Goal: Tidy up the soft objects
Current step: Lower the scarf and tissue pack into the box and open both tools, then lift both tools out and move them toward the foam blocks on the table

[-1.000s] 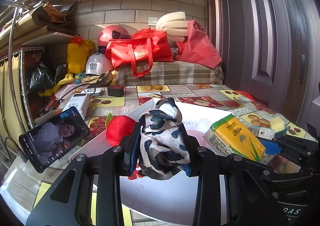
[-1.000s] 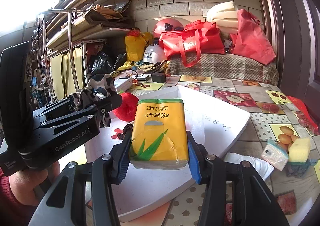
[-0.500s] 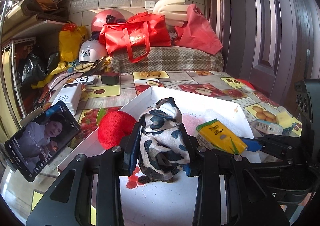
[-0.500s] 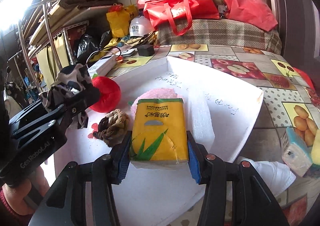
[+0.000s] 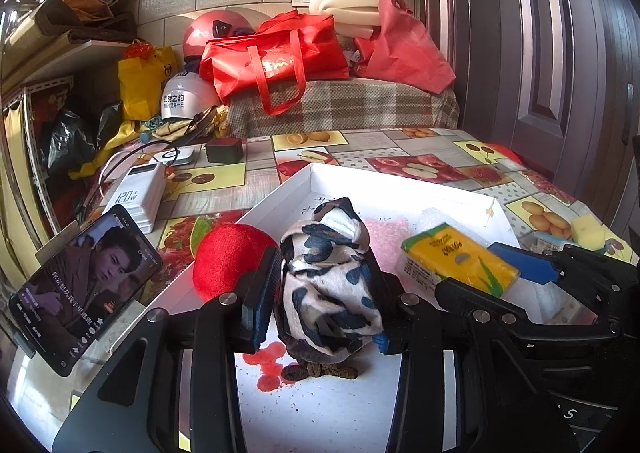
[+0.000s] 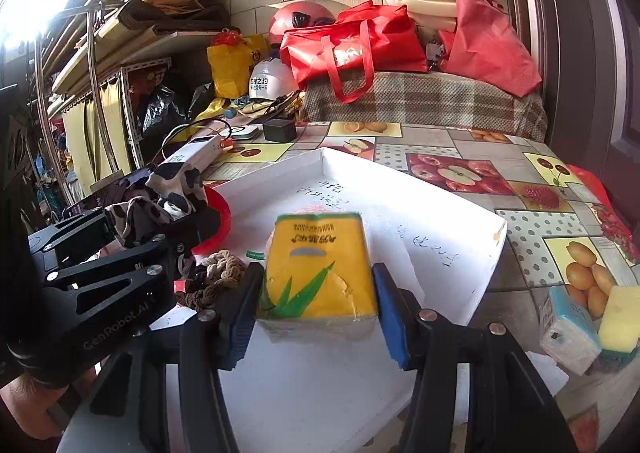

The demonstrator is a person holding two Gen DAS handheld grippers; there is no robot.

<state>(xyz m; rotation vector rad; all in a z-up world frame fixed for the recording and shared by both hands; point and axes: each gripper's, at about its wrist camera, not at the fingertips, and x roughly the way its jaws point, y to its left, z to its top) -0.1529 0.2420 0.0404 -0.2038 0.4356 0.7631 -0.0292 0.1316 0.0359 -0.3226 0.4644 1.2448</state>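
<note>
Left gripper [image 5: 320, 293]: my two fingers point forward and level above the shallow white cardboard tray [image 5: 460, 201], pinching a bunched black-and-cream patterned cloth [image 5: 326, 285] between the blue pads.

Beneath that cloth, on the tray floor: a brown knotted fabric braid [image 5: 320, 367], partly hidden.

Just left of my left finger: a red plush ball [image 5: 228, 259] against the tray's left wall.

Right gripper [image 6: 318, 293]: fingers forward, tipped slightly down toward the tray floor, their blue pads standing at either side of a yellow soft pack of tissues [image 6: 318, 273]; whether they are pressing it I cannot tell. The pack sits inside the tray, close to its near edge.

Right of my right finger, off the tray, on the fruit-print tablecloth [image 6: 460, 169]: a small white-and-teal tissue packet [image 6: 568, 337] touching a yellow sponge [image 6: 620, 317].

Farther ahead left: a white power bank [image 5: 138, 193] and a propped black smartphone [image 5: 86, 285].
</note>
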